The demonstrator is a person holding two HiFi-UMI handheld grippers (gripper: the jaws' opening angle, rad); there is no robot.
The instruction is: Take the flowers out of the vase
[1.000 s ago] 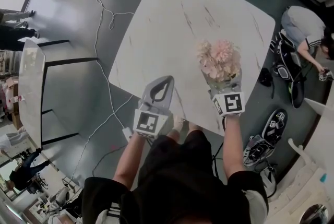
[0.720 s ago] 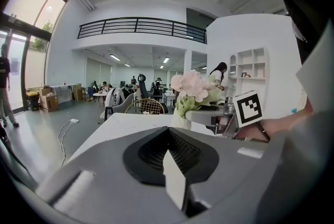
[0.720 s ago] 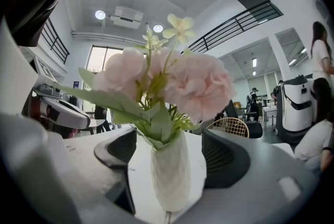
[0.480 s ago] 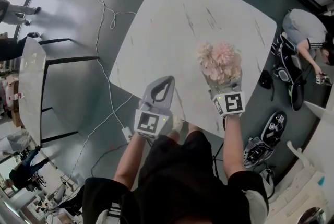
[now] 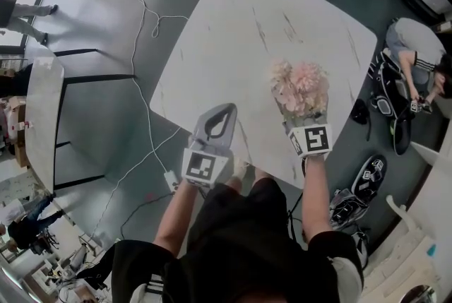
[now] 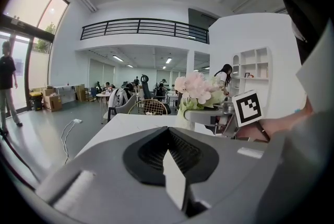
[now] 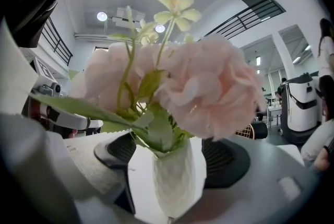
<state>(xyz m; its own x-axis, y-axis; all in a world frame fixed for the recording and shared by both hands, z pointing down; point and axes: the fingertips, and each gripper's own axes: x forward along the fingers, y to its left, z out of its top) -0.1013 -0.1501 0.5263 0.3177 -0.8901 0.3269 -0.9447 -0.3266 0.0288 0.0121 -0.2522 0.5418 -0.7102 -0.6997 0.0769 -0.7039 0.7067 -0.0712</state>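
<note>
Right hand-held gripper (image 7: 169, 151) sits released, jaws apart around the white textured vase (image 7: 175, 184) of pale pink flowers (image 7: 209, 87) on the white marble table (image 5: 233, 33). Left hand-held gripper (image 5: 220, 118) is clenched empty beside it. The blooms block its view.

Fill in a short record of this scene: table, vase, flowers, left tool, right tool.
table: white, marble-look top
vase: white, upright, near the table's edge closest to the person
flowers: pink, in the vase
left tool: shut, empty, at the table's near edge
right tool: jaws apart, one either side of the vase, a gap showing on one side
</note>
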